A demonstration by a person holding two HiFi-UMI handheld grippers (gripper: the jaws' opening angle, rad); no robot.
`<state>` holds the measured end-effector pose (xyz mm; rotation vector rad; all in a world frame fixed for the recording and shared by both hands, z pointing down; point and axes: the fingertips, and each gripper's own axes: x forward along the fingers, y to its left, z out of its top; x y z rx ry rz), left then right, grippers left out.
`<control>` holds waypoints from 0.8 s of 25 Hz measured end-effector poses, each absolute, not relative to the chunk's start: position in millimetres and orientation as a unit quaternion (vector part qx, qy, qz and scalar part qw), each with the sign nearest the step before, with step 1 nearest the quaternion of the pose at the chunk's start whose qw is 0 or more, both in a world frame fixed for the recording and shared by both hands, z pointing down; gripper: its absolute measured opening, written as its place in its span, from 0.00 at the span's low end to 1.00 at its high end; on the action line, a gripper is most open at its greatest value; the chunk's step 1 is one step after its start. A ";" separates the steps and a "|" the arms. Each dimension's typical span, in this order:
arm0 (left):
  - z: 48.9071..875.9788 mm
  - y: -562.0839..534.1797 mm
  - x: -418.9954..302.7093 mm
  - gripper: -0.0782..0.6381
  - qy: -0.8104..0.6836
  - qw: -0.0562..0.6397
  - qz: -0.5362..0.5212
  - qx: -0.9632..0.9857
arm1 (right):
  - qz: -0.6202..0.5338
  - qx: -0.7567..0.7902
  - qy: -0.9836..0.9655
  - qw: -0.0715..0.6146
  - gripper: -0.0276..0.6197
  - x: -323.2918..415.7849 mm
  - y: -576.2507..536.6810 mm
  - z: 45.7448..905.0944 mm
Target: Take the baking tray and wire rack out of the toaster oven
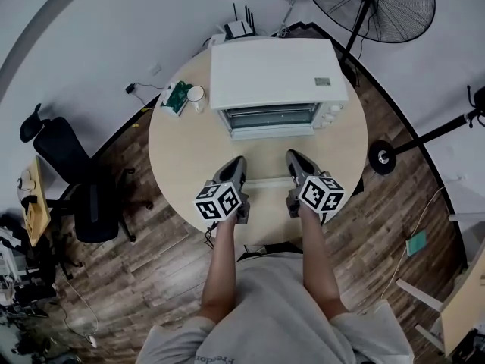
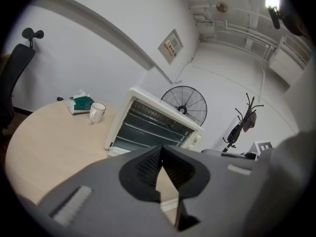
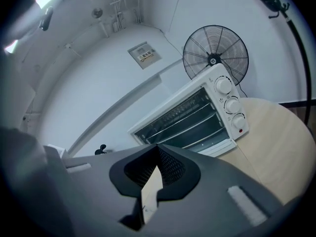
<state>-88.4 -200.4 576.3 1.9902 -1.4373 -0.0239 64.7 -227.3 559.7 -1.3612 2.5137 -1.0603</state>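
one toaster oven (image 1: 276, 74), two closed grippers (image 1: 239, 161) (image 1: 292, 157), one mug (image 1: 196, 95)

The toaster oven (image 1: 276, 70) stands at the far side of the round desk (image 1: 182, 154), its mouth open and its door (image 1: 271, 133) folded down in front. A wire rack (image 3: 190, 127) crosses the cavity. Bare desk lies between the door and the left gripper (image 1: 239, 161) and right gripper (image 1: 292, 156), giving a straight way in. Left of the oven, a mug (image 1: 196, 95) and a tissue box (image 1: 175, 97) narrow the room. Right of the oven, the desk is bare. A fan (image 1: 379, 2) stands behind the oven's right corner, off the desk.
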 end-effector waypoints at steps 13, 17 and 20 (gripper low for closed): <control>619.5 -281.8 -49.4 0.19 -0.519 0.399 -0.049 0.754 | -0.439 -0.424 0.788 0.082 0.04 69.2 -299.9 603.0; 635.8 -315.4 -57.4 0.19 -0.522 0.438 -0.123 0.722 | -0.472 -0.403 0.773 0.130 0.04 66.4 -331.9 612.4; 647.8 -338.3 -63.1 0.19 -0.502 0.488 -0.197 0.686 | -0.501 -0.379 0.760 0.164 0.04 57.2 -352.7 617.5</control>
